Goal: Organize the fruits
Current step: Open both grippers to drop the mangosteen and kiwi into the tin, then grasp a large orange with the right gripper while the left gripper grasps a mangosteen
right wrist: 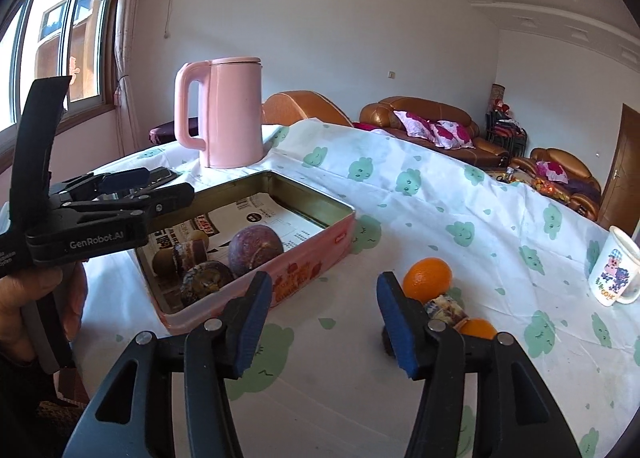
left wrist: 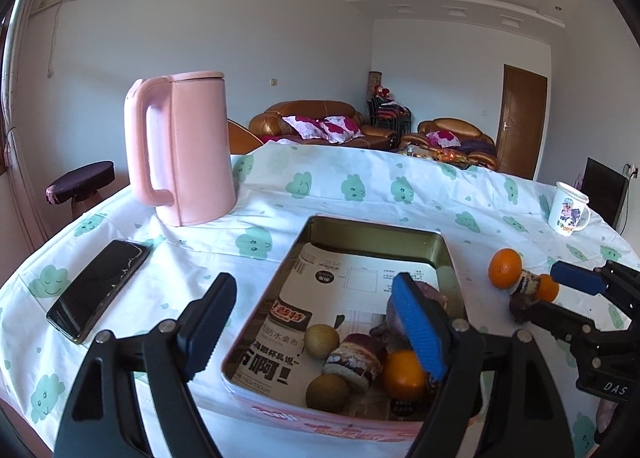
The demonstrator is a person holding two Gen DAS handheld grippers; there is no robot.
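Left wrist view: found left tongs (left wrist: 312, 322) released, jaws wide, nothing between the pads, poised over the near end of the tin (left wrist: 372, 226). Noted below and between those jaws: brown fruit (left wrist: 320, 340), layered roll (left wrist: 354, 362), boxed orange (left wrist: 402, 374). Noted purple fruit (right wrist: 256, 248) partly hidden behind the right-hand pad.

Right wrist view: found right tongs (right wrist: 326, 322) likewise released, jaws apart, gripping nothing, aimed down at bare tablecloth (right wrist: 440, 194). Located loose orange (right wrist: 427, 278) just beyond the right-hand finger and outside the gap. Located wrapped roll (right wrist: 446, 308) touching that orange, and small orange (right wrist: 478, 328) just behind the same finger. Could not identify the dark item (left wrist: 520, 304) beside that finger.

Judged the step in hand: pickup of the loose orange for transfer to the tin, well to the left of the right tongs.

Recommended procedure:
- Shifted aim rightward until the orange sat centred in the gap, not against one finger.
- Spread jaws wider than the orange before descent.
- Closed pads across its widest part with light pressure; expected rolling on a round skin.
- Avoided nudging the wrapped roll during closure.
- Withdrew left tongs from over the tin before the drop.
- Kept clear of the mug (right wrist: 616, 270), far right.
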